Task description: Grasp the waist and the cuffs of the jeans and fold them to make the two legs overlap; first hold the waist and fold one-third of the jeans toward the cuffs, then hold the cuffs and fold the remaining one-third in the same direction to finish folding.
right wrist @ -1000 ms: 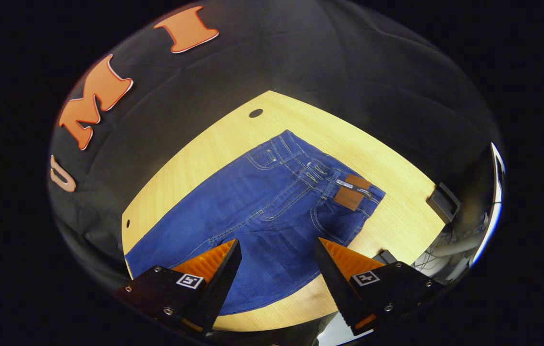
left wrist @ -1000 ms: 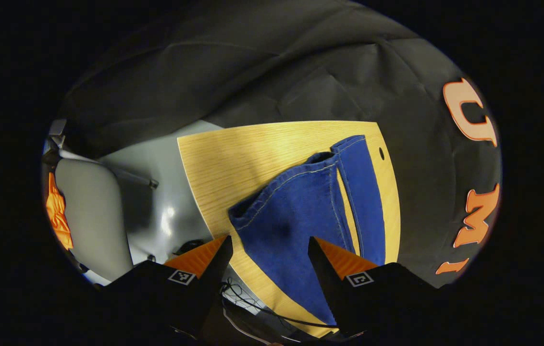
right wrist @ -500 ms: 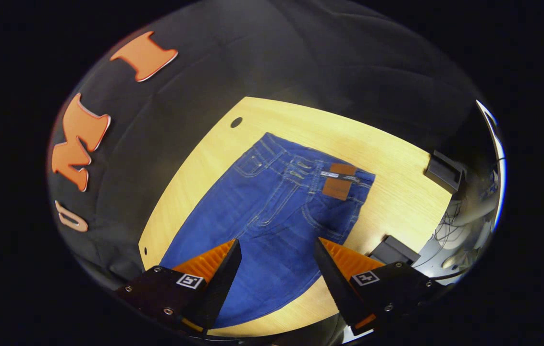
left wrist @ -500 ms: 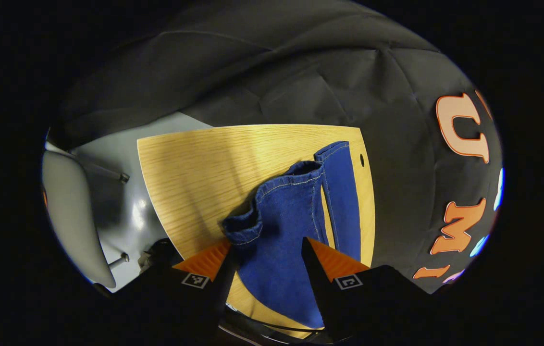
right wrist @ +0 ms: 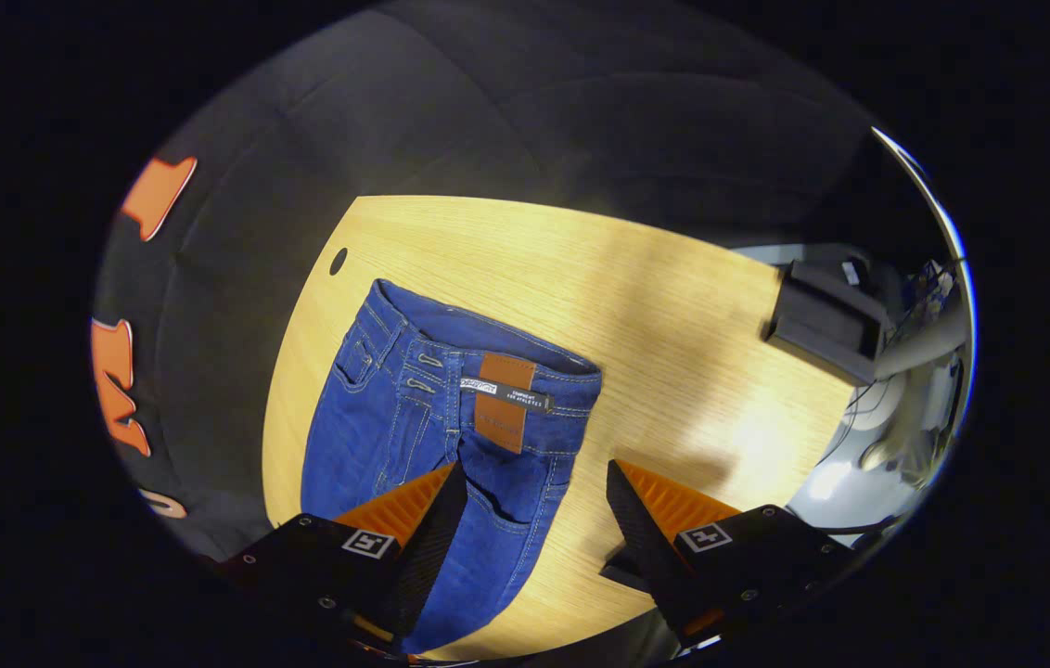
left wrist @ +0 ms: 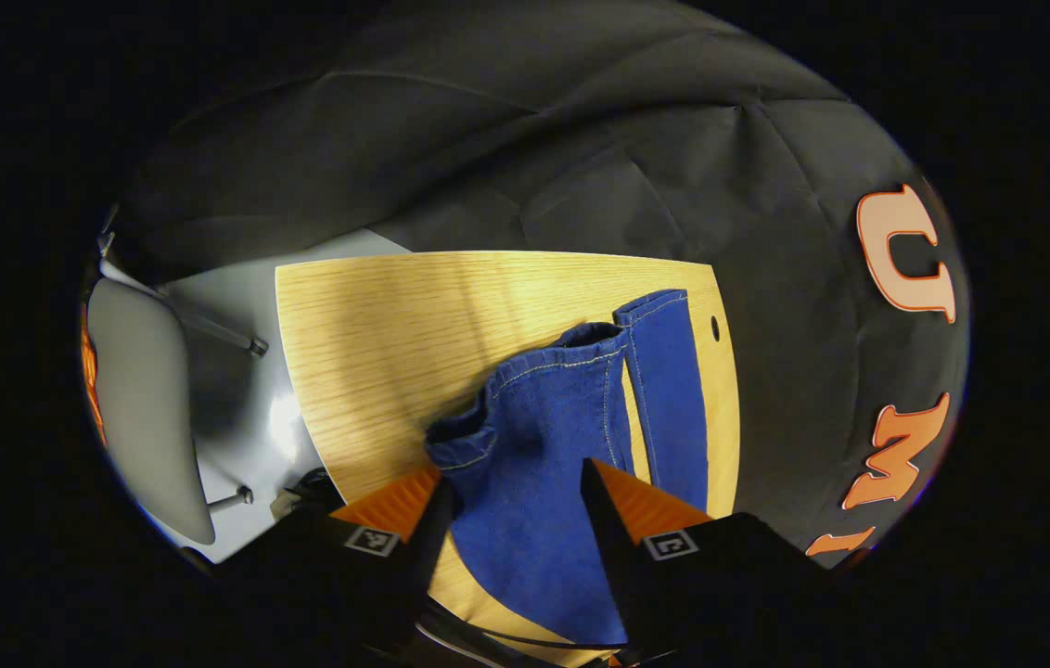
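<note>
Jaws on both my grippers stand released: left gripper (left wrist: 508,478) hovers over the jeans (left wrist: 562,436) at their cuffs (left wrist: 534,371), right gripper (right wrist: 534,482) near the waist (right wrist: 488,339). They lie flat on the worktop (right wrist: 673,315).

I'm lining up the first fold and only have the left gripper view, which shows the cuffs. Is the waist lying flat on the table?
Observer: Yes. In the right gripper view the waist lies flat on the table, brown patch facing up.
Operator: Is it gripped yet?
Observer: No. The right gripper is open, its fingers spread short of the waistband.
Operator: Anything nearby?
Observer: A black box by the table's edge, apart from the jeans.
</note>
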`<state>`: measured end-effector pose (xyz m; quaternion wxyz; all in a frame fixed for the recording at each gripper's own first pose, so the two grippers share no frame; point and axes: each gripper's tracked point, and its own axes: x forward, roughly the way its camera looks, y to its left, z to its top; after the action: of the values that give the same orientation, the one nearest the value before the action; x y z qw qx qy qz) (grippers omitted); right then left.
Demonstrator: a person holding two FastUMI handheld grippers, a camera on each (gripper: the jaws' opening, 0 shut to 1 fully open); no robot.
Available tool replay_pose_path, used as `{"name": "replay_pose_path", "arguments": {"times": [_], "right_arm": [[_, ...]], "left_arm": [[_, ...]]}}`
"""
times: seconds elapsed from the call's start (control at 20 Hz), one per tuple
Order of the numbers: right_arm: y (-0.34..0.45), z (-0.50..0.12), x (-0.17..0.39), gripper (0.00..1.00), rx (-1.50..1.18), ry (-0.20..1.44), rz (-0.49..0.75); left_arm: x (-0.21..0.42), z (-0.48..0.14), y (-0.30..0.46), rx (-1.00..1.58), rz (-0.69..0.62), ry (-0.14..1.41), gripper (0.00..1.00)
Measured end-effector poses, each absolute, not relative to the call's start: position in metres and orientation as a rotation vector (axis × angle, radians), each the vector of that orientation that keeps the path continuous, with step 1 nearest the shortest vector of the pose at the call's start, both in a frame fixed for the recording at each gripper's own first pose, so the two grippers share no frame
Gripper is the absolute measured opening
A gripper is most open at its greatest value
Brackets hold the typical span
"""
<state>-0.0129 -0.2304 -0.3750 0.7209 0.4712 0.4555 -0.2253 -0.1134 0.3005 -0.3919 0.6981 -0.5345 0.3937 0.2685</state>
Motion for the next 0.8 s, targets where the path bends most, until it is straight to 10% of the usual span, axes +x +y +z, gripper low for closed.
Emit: {"name": "replay_pose_path", "arguments": {"times": [0.15,0.3,0.4,0.55,0.8], "right_arm": [[-0.226,-0.381,0.001,0.84,1.109,0.982,-0.450],[-0.220,-0.385,0.004,0.80,1.162,0.978,-0.385],[-0.210,-0.392,0.003,0.61,1.234,0.982,-0.366],[-0.208,-0.394,0.009,0.21,1.383,0.916,-0.427],[-0.199,-0.376,0.015,0.20,1.226,0.941,-0.339]], "left_arm": [[-0.108,-0.396,0.303,-1.210,0.604,0.855,0.39],[-0.115,-0.410,0.309,-1.127,0.644,0.889,0.40],[-0.111,-0.399,0.309,-1.152,0.622,0.889,0.05],[-0.102,-0.404,0.302,-1.155,0.605,0.883,0.05],[-0.105,-0.395,0.302,-1.157,0.613,0.892,0.05]]}}
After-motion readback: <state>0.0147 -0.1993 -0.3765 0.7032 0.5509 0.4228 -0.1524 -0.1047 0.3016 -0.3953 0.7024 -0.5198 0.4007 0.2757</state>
